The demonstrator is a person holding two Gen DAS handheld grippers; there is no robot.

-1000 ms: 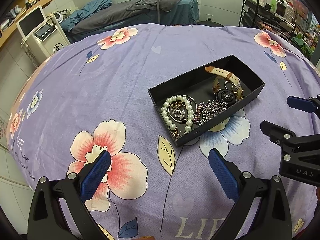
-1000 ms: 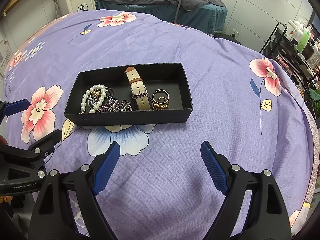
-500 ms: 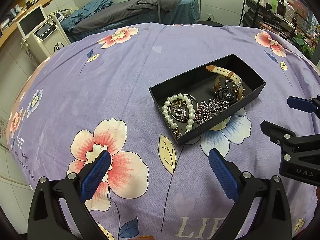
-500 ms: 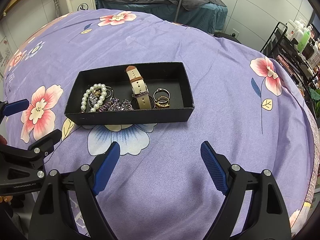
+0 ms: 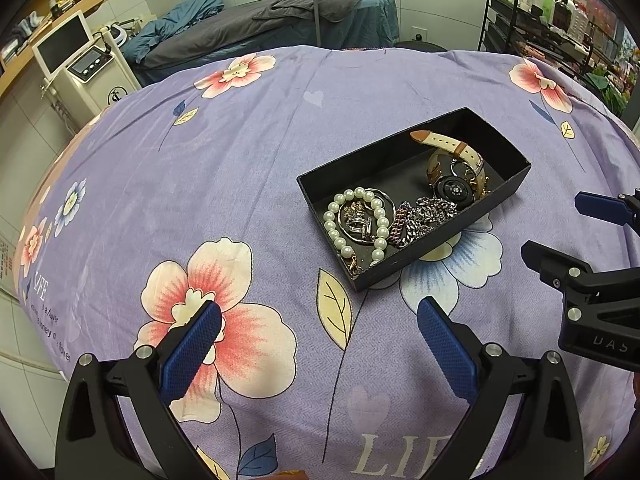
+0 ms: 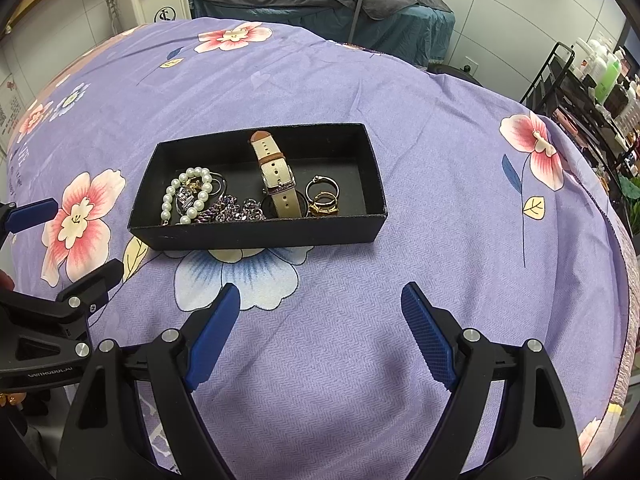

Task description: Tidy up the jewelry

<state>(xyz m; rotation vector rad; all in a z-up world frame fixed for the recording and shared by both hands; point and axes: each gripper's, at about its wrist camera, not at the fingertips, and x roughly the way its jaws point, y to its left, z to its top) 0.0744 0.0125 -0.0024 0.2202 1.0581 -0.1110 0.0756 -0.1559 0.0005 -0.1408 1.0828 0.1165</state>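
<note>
Jewelry [image 6: 224,204] inside black box [image 6: 260,236] on worktop, at 12 o'clock from right hand-held gripper [image 6: 320,336], long axis crosswise; from left hand-held gripper [image 5: 316,344], at 1 o'clock. Both wide apart, empty.

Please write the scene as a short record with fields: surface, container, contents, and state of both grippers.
surface: purple floral cloth
container: black box, open top, resting on the cloth
contents: pearl bracelet, chain bracelet, watch, rings
left gripper: jaws open, empty, short of the box
right gripper: jaws open, empty, short of the box
</note>
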